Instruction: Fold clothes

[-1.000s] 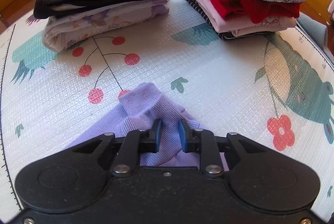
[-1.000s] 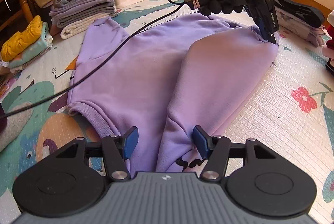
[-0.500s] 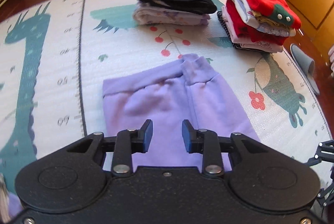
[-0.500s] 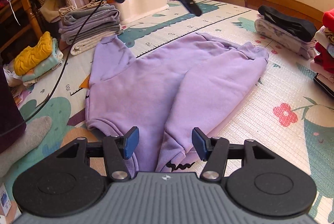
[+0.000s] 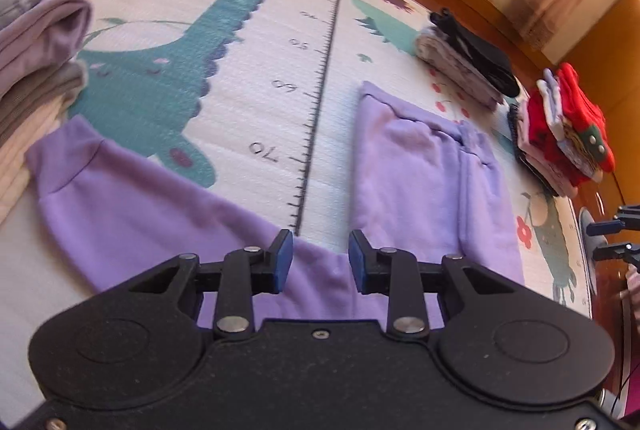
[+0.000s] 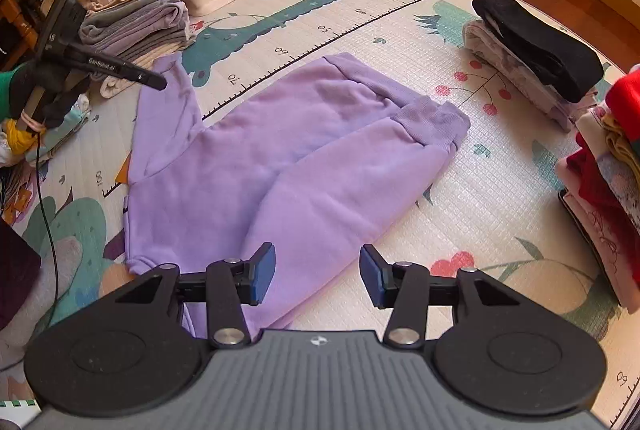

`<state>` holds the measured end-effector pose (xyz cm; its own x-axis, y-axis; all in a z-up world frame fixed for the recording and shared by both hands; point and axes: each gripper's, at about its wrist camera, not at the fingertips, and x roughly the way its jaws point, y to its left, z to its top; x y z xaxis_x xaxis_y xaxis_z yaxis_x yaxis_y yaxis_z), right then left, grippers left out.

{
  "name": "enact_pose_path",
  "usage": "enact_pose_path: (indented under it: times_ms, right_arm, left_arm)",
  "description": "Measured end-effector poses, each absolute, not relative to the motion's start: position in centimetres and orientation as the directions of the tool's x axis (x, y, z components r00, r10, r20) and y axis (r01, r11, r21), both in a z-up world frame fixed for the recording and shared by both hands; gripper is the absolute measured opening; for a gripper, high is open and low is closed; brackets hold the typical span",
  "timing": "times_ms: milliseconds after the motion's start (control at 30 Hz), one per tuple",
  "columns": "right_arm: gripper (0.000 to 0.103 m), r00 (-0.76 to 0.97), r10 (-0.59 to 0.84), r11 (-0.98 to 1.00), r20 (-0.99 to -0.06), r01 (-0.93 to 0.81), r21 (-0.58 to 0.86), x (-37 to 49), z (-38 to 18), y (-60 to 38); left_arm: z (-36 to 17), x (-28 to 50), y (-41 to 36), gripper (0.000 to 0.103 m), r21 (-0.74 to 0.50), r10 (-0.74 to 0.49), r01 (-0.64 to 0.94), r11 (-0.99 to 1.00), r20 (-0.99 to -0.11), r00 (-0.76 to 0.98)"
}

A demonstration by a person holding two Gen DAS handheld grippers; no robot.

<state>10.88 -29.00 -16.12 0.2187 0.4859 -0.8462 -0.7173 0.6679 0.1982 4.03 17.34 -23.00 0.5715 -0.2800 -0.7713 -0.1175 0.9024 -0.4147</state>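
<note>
Lying flat on the play mat [image 6: 460, 189], the purple sweatshirt [image 6: 280, 165] has one sleeve stretched toward the left gripper [image 6: 154, 82], probably the nearer, its jaws apart and empty. The right gripper [image 6: 318, 276] is closing on nothing above the hem.

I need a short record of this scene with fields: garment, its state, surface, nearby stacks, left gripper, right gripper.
garment: purple sweatshirt
state: one sleeve folded across the body, other sleeve spread out
surface: play mat
nearby stacks: black-topped pile, red pile, grey pile
left gripper: above the sweatshirt, fingers apart, nothing held
right gripper: fingers closing, nothing between them
</note>
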Motion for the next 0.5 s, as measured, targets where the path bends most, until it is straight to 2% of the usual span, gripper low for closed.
enact_pose_path:
  times_ms: [300, 500]
  right_arm:
    - [0.049, 0.162, 0.578, 0.667, -0.8, -0.658, 0.349, 10.5, -19.4, -19.8]
    - [0.049, 0.147, 0.666, 0.689, -0.731, -0.496, 0.528, 7.5, -22.5, -15.5]
  left_arm:
    - [-26.1, -0.4, 25.6, 0.029, -0.476, -0.147, -0.406, 0.78, -0.769, 0.622]
    - [-28.0, -2.2, 30.0, 0.029, -0.533, -0.073, -0.539, 0.652, -0.752, 0.655]
